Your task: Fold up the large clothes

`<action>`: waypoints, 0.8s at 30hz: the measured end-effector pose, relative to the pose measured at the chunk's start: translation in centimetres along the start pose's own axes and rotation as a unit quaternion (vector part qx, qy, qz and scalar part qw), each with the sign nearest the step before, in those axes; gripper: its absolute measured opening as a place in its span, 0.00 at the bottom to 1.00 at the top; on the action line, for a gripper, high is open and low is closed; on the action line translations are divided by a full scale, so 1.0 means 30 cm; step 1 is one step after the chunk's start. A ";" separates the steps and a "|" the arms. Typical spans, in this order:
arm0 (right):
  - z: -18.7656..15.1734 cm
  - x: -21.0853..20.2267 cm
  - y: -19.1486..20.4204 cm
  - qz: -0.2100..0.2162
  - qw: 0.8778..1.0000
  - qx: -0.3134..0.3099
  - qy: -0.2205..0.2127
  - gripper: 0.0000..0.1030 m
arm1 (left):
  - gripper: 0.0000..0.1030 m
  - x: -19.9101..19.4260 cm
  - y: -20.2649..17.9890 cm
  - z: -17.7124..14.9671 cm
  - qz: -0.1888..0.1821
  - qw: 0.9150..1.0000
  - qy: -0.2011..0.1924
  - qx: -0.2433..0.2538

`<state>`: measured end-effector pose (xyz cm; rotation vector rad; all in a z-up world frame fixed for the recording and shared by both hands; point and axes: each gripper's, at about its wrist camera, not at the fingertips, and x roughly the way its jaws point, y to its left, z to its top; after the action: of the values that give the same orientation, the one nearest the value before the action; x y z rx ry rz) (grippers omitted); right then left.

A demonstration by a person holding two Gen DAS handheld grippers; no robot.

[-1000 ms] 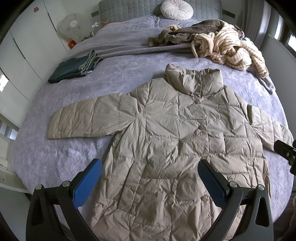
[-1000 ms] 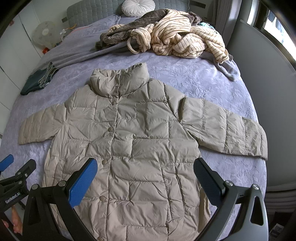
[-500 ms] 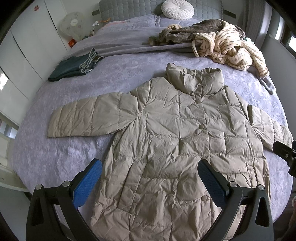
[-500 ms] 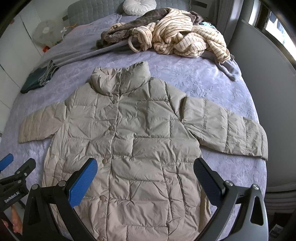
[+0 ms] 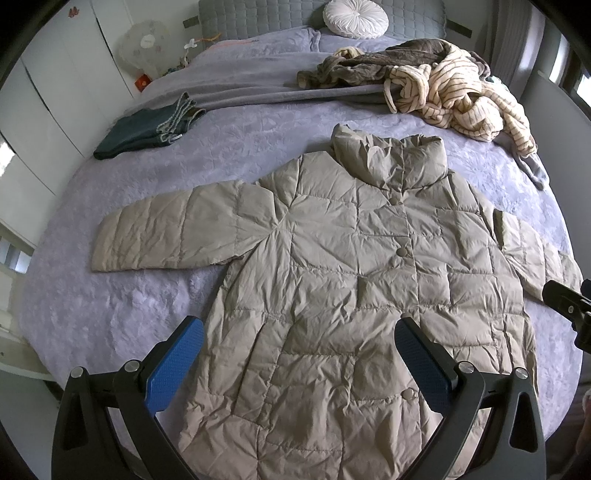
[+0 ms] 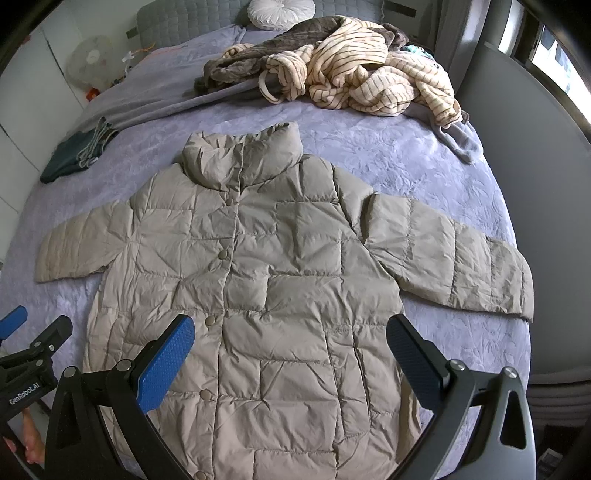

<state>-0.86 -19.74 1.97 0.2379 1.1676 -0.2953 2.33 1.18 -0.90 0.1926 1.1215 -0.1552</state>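
With the coat [image 5: 354, 280] spread flat, centre frame on the bed [image 5: 110, 325], both the left gripper [image 5: 299, 354] and right gripper [image 6: 290, 350] hover agape, so folding seems unstarted; next, seize a sleeve [image 6: 450, 258].

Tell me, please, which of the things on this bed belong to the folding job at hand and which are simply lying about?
Belongs to the job:
- beige puffer coat, spread flat, buttoned, sleeves out
- left gripper and right gripper, both open above its hem

Lying about:
- striped robe in the heap
- brown garment beside it
- folded jeans
- round white cushion
- fan
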 end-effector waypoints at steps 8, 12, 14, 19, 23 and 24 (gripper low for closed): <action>-0.010 0.026 0.019 0.002 1.000 -0.006 0.007 1.00 | 1.00 0.069 0.076 -0.038 -0.030 0.999 0.016 -0.023; -0.032 0.039 0.031 0.025 1.000 0.005 0.007 1.00 | 1.00 0.156 0.189 -0.033 -0.066 0.996 0.031 -0.054; -0.040 0.058 0.051 0.032 0.999 0.005 0.015 1.00 | 1.00 0.204 0.257 -0.030 -0.082 0.993 0.033 -0.078; -0.059 0.145 0.169 0.072 0.996 0.004 0.045 1.00 | 1.00 0.370 0.484 -0.033 -0.121 0.978 0.035 -0.168; -0.103 0.241 0.282 0.084 0.993 -0.024 0.083 1.00 | 1.00 0.521 0.663 -0.037 -0.168 0.954 0.029 -0.247; -0.112 0.256 0.308 0.085 0.992 -0.032 0.084 1.00 | 1.00 0.558 0.698 -0.034 -0.176 0.948 0.027 -0.262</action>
<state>2.23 -10.75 -6.13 0.3087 1.3111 -0.0881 13.16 21.35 -14.90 -0.4840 1.2061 -0.1637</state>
